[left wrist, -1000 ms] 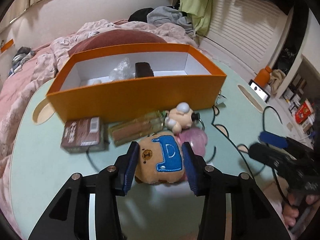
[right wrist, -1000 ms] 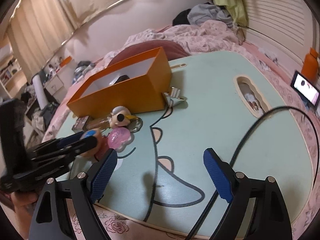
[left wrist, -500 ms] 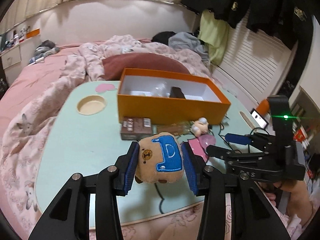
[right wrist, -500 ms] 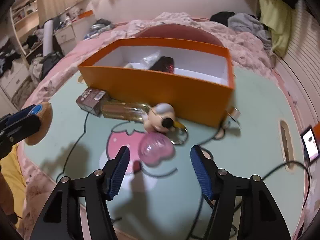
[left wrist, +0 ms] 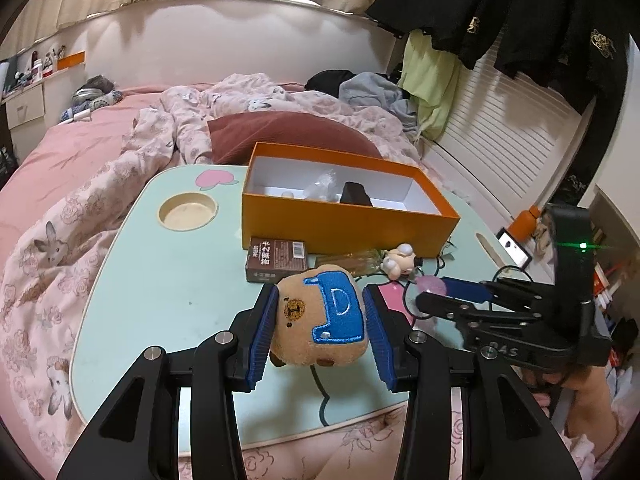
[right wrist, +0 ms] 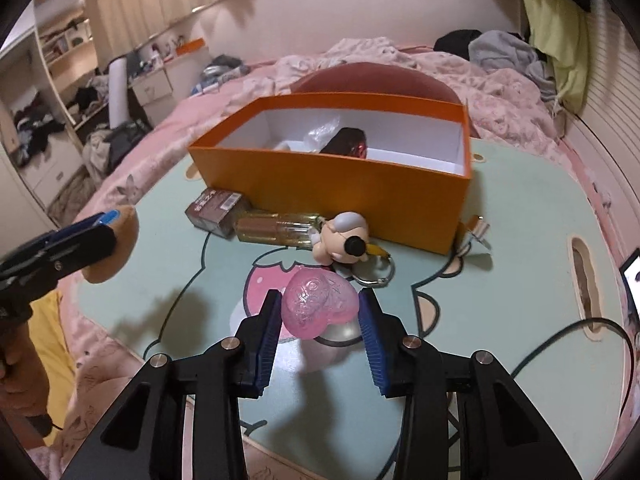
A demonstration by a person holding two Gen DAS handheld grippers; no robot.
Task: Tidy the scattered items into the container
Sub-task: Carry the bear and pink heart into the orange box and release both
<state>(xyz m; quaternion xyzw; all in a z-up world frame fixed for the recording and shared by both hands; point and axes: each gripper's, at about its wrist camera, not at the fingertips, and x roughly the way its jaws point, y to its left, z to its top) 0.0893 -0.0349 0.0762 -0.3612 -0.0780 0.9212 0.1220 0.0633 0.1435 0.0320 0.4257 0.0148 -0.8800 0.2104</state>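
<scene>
My left gripper [left wrist: 320, 320] is shut on a brown plush toy [left wrist: 320, 320] with a blue "D" patch, held above the mint-green table [left wrist: 160, 280]; the plush also shows at the left [right wrist: 120, 236]. My right gripper [right wrist: 318, 312] has its jaws closing on a translucent pink heart-shaped case [right wrist: 318, 308]; both pads touch its sides. The same case shows between those fingers [left wrist: 430, 285]. Behind stands the open orange box [right wrist: 340, 192] [left wrist: 340, 224], holding a dark object [right wrist: 348, 142] and crumpled clear plastic.
In front of the box lie a brown carton [right wrist: 216, 210], a clear yellowish tube pack [right wrist: 276, 230] and a small figurine keychain [right wrist: 344, 236] with a ring. A black cable [right wrist: 580, 332] crosses the table's right side. Pink bedding surrounds the table.
The left gripper pulled back and up with the plush, away from the box. The right gripper swung toward the box, came over the pink heart case and narrowed its jaws onto it.
</scene>
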